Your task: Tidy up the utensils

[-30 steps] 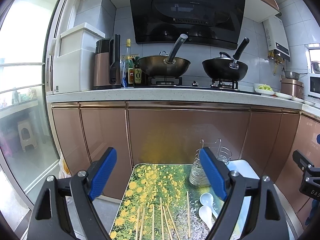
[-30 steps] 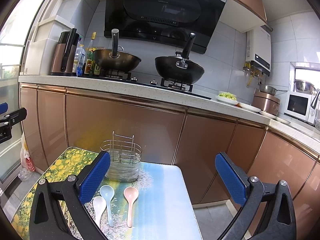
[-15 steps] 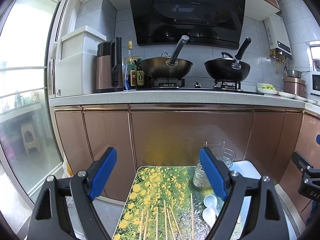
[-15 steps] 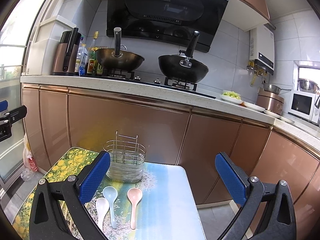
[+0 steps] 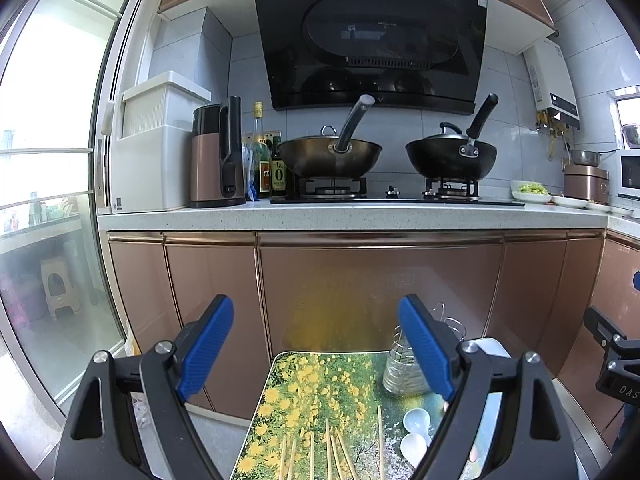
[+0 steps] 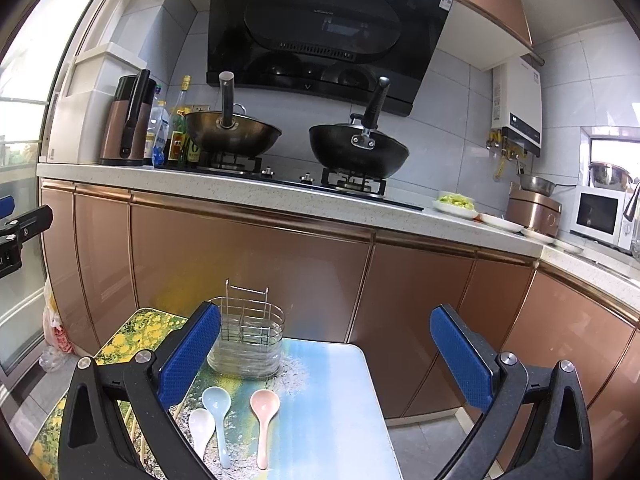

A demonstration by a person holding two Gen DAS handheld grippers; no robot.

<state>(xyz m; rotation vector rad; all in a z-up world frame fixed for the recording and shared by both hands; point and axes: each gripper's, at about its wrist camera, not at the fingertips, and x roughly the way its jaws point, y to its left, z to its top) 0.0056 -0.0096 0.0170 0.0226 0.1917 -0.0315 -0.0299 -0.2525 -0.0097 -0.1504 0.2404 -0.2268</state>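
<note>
A wire utensil holder [image 6: 247, 338] stands at the back of a small table with a floral cover [image 5: 316, 392]. It also shows in the left wrist view [image 5: 400, 372], partly behind my finger. Three spoons lie in front of it: white [image 6: 200, 424], light blue [image 6: 218, 410] and pink [image 6: 264, 410]. Several wooden chopsticks [image 5: 332, 456] lie on the table's left part. My left gripper [image 5: 320, 356] is open and empty above the table. My right gripper [image 6: 326, 356] is open and empty above the spoons.
Copper cabinets [image 5: 376, 288] and a stone counter [image 5: 320, 216] stand right behind the table. Two woks [image 6: 356, 152] sit on the stove. A glass door [image 5: 48, 200] is at the left. A plastic bag [image 6: 56, 336] lies on the floor.
Both views have tilted up and drawn back a little, so the table sits lower in frame. Both grippers stay open and empty. The utensils have not moved.
</note>
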